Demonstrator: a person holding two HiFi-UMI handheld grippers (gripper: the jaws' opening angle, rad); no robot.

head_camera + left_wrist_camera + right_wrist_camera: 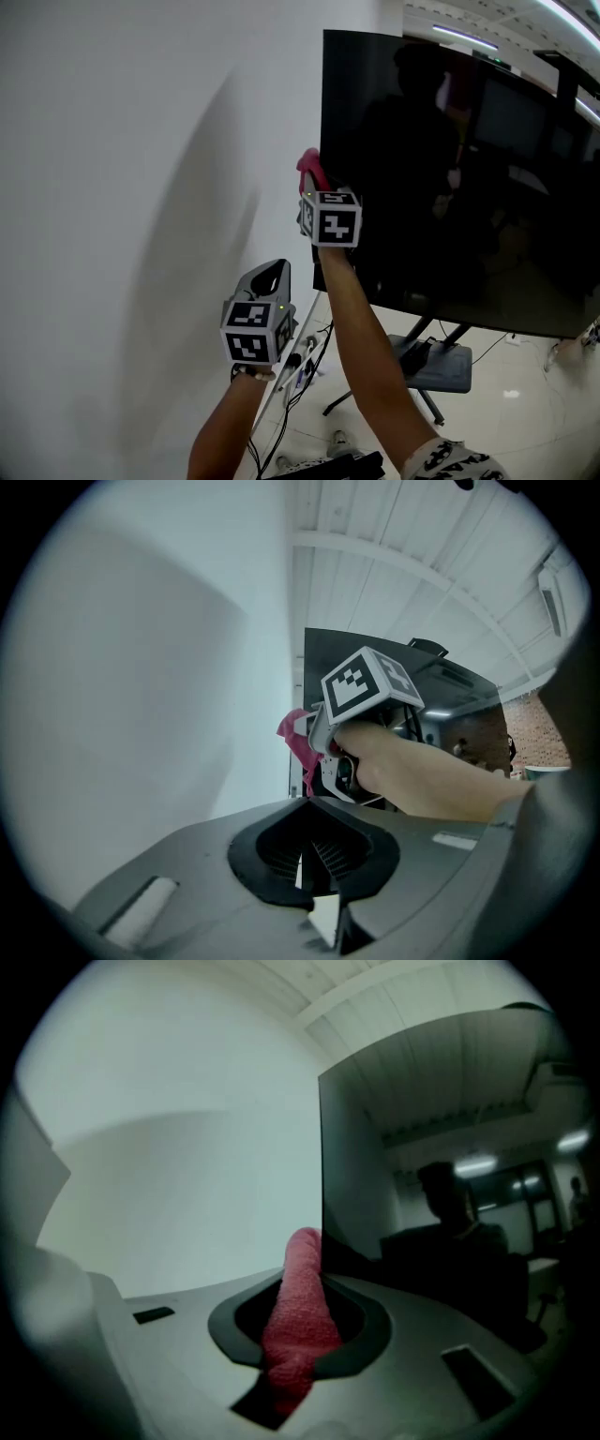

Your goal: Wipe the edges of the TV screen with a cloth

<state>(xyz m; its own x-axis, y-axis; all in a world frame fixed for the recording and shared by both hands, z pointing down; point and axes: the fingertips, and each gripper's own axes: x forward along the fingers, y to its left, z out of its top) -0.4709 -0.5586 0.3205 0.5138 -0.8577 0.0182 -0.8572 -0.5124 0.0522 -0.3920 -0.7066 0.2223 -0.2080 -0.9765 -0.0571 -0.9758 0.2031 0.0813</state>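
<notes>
A large dark TV screen stands on a floor stand beside a white wall. My right gripper is raised to the screen's left edge, about halfway up, and is shut on a pink cloth. In the right gripper view the rolled cloth sticks up out of the jaws, and its tip touches the TV's left edge. My left gripper hangs lower and to the left, away from the screen, with its jaws together on nothing. The left gripper view looks up at the cloth and the hand that holds it.
A white wall fills the left side, close behind the TV's left edge. The stand's grey base and its black legs sit on the tiled floor under the screen. Cables hang beside the wall below my grippers.
</notes>
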